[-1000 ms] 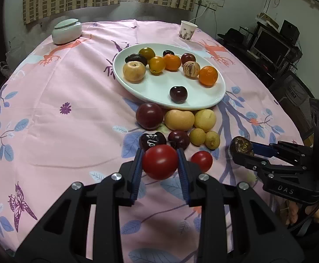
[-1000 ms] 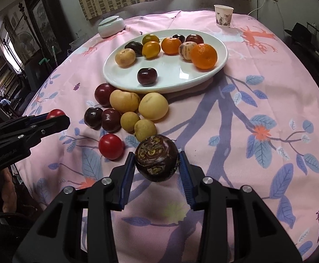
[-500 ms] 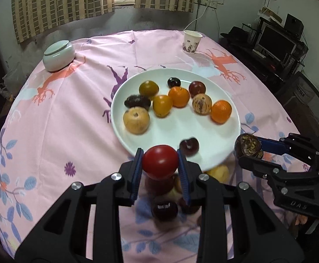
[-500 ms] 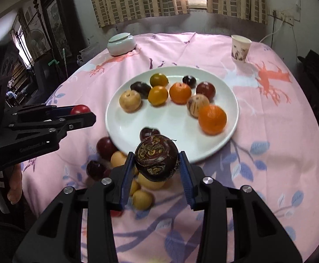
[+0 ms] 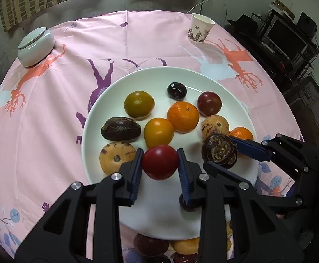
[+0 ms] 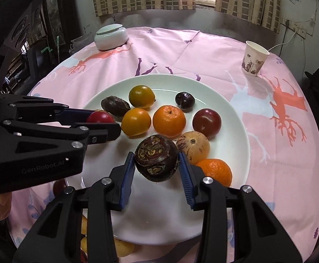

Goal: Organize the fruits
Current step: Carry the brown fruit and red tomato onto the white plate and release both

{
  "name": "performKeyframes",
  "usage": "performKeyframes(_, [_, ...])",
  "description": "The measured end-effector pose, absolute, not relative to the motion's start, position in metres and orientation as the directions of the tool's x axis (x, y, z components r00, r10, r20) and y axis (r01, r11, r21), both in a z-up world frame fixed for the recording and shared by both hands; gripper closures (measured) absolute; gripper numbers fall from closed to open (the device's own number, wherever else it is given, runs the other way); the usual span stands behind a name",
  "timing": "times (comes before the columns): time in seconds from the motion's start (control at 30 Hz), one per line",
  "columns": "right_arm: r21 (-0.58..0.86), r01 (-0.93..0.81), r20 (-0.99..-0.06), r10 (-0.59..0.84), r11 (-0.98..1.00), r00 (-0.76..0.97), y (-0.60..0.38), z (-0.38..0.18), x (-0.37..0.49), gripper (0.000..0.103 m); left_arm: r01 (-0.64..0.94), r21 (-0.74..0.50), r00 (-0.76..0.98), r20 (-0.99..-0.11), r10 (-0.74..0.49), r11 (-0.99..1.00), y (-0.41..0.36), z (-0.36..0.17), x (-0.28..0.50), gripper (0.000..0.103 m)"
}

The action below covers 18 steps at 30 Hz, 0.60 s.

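Observation:
A white plate [image 5: 159, 76] [image 6: 236, 144] on the pink tablecloth carries several fruits: oranges, yellow and dark plums, speckled melons. My left gripper [image 5: 160, 162] [image 6: 100, 119] is shut on a red tomato [image 5: 160, 162] [image 6: 100, 117] and hangs over the plate's near left part. Beside it my right gripper [image 6: 156, 158] [image 5: 219, 151] is shut on a dark purple wrinkled fruit [image 6: 156, 157] [image 5: 219, 150], above the plate's near right part. More loose fruits [image 5: 185, 246] [image 6: 120, 248] lie on the cloth at the plate's near edge, mostly hidden behind the grippers.
A white lidded jar [image 5: 35, 46] [image 6: 110, 35] stands at the far left of the table. A patterned paper cup [image 5: 199, 31] [image 6: 254, 58] stands at the far right. Dark furniture and electronics [image 5: 291, 41] sit past the table's right edge.
Both grippers have travelled forward from over the loose fruit pile to above the plate, each still holding its fruit. The plate now fills the middle of both views.

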State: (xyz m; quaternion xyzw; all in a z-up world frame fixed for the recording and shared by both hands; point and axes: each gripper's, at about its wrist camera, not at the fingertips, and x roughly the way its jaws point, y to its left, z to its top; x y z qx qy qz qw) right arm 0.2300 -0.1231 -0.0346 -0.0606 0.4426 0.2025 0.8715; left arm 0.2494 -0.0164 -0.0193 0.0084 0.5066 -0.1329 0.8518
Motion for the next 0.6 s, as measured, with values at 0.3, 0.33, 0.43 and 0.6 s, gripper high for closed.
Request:
performKeyframes(0.3, [-0.029, -0.409, -0.783, 0.234, 0.912, 0.577, -0.110, -0.033, 0.234, 0.051, 0.187, -0.134, 0.525, -0.824, -0.214, 0.973, -0.004, -0.001, 0.255, 0.025])
performKeyframes(0.33, [-0.045, -0.401, -0.778, 0.220, 0.915, 0.589, -0.111, -0.030, 0.232, 0.045, 0.188, -0.132, 0.536, -0.816, -0.214, 0.973, -0.002, 0.005, 0.252, 0.025])
performKeyframes(0.43, [-0.096, -0.375, -0.740, 0.186, 0.922, 0.646, -0.120, -0.013, 0.218, 0.039, 0.191, -0.147, 0.557, -0.798, -0.230, 0.971, 0.007, 0.022, 0.238, 0.023])
performKeyframes(0.6, [-0.053, -0.345, -0.730, 0.200, 0.937, 0.654, -0.143, 0.011, 0.182, 0.039, 0.195, -0.172, 0.620, -0.741, -0.257, 0.966, 0.022, 0.045, 0.194, 0.010])
